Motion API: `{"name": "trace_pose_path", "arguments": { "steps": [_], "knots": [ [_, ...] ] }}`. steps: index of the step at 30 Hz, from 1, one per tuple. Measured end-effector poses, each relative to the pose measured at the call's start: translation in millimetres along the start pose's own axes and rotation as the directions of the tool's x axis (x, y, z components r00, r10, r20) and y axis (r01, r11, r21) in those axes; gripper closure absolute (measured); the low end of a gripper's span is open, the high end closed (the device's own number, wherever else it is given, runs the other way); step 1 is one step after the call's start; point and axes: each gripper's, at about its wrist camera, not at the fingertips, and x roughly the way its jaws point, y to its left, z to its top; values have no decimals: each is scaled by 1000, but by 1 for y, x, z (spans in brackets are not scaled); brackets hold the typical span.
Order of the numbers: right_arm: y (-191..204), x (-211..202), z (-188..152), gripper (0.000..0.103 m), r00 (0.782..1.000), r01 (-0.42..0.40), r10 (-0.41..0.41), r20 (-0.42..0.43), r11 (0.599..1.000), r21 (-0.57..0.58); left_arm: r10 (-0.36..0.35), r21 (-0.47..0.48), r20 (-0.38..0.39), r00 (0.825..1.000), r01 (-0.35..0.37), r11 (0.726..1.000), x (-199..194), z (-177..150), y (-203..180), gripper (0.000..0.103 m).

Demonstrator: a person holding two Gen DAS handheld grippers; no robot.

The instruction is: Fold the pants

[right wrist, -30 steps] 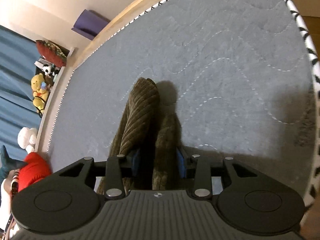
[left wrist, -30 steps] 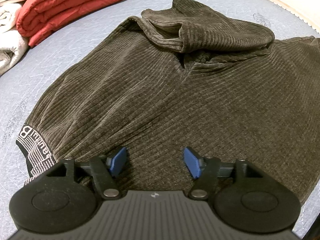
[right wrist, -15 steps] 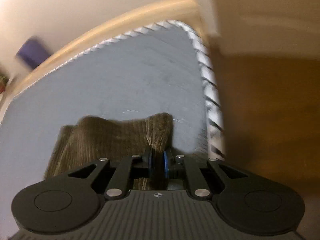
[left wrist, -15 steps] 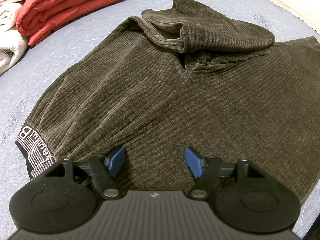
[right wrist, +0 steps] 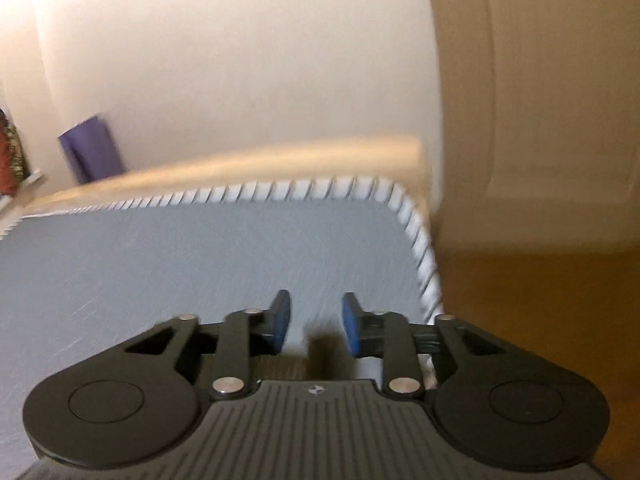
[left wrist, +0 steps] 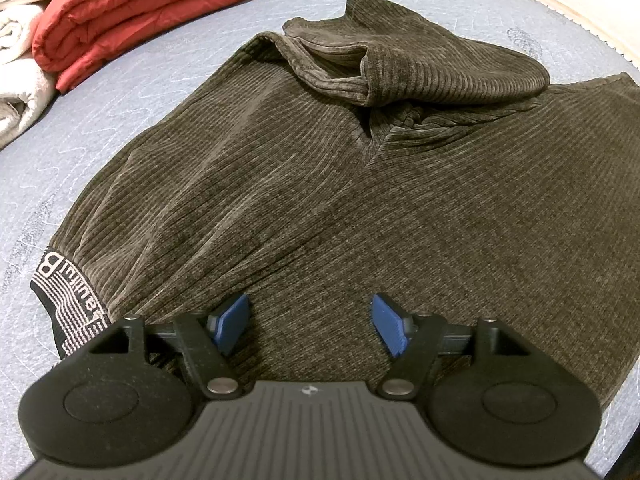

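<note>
The dark corduroy pants [left wrist: 320, 184] lie spread on the grey mattress [left wrist: 100, 92], with one leg end folded back on top at the far side. The waistband [left wrist: 66, 308] with white letters is at the near left. The left gripper [left wrist: 310, 322] hovers over the near edge of the pants, its jaws wide apart and holding nothing. The right gripper [right wrist: 312, 320] is partly open and holds nothing; a bit of pants fabric [right wrist: 320, 350] shows just below its blue pads [right wrist: 280, 316]. A red blanket [left wrist: 136, 12] lies far left.
</note>
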Motion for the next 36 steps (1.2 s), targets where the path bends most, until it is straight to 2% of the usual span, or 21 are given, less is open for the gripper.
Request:
{"name": "trace_pose_path", "arguments": {
  "steps": [2, 3, 5, 6, 8, 9, 10, 11, 13, 16, 18, 20, 21, 24, 26, 28, 30, 31, 33, 34, 36],
  "knots": [
    [-1, -7, 3, 68, 996, 77, -77, 53, 997, 13, -2, 1, -1, 1000, 2, 1000, 0, 0, 0, 28],
    [-1, -8, 4, 66, 996, 71, -73, 50, 997, 32, -1, 1, -3, 1000, 1, 1000, 1, 1, 0, 28],
    [6, 1, 2, 65, 995, -103, 104, -9, 993, 51, -1, 0, -6, 1000, 1, 1000, 1, 2, 0, 28],
    [16, 9, -3, 66, 971, -230, 232, -61, 972, 40, 1, 0, -6, 1000, -1, 1000, 1, 2, 0, 28],
    [42, 25, -19, 64, 898, -405, 397, -190, 914, -1, 6, 2, -6, 1000, -6, 1000, 1, 2, -2, 27],
    [57, 34, -27, 64, 854, -473, 453, -254, 881, -17, 8, 3, -4, 1000, -8, 1000, 1, 1, -2, 27],
    [70, 41, -36, 64, 822, -517, 483, -302, 855, -40, 7, 3, -3, 1000, -7, 1000, 1, 1, -2, 27],
    [84, 46, -45, 64, 814, -532, 481, -326, 843, -85, 4, 0, -3, 1000, -4, 1000, 1, 0, -1, 27],
    [101, 57, -52, 62, 816, -534, 468, -338, 836, -130, -2, -6, -3, 1000, 2, 1000, 2, 0, 0, 27],
    [113, 76, -57, 50, 823, -497, 437, -362, 863, -88, 0, -6, -2, 1000, 0, 1000, 2, 0, 0, 27],
    [118, 85, -59, 52, 832, -482, 430, -351, 873, -72, 3, -4, -4, 1000, -3, 1000, 1, 0, -1, 27],
    [131, 83, -62, 77, 882, -417, 352, -314, 892, -172, 4, -2, -5, 1000, -4, 1000, 1, 1, -1, 27],
    [136, 82, -66, 94, 906, -373, 307, -292, 905, -205, 4, -1, -6, 1000, -4, 1000, 1, 1, -2, 27],
    [134, 88, -70, 99, 909, -382, 335, -250, 908, -174, -18, -37, 11, 1000, 19, 999, -3, 3, 1, 27],
    [134, 93, -70, 99, 898, -423, 392, -201, 893, -152, -50, -72, 49, 997, 54, 996, -12, 4, 4, 35],
    [129, 100, -69, 102, 908, -404, 378, -182, 905, -134, -75, -79, 97, 992, 83, 993, -24, 6, 4, 39],
    [123, 103, -65, 103, 941, -328, 310, -136, 934, -143, -109, -66, 123, 986, 118, 991, -32, 5, 2, 47],
    [116, 107, -60, 103, 951, -295, 278, -133, 946, -132, -128, -57, 125, 984, 136, 989, -34, 4, 0, 55],
    [105, 105, -56, 103, 946, -296, 280, -166, 952, -81, -182, -50, 100, 978, 188, 981, -30, -1, -1, 69],
    [104, 103, -54, 101, 942, -304, 288, -172, 949, -78, -206, -49, 78, 975, 210, 976, -26, -4, 0, 83],
    [100, 88, -51, 99, 943, -311, 290, -163, 943, -117, -200, -47, -19, 980, 199, 979, -9, -14, 3, 88]
  ]
}}
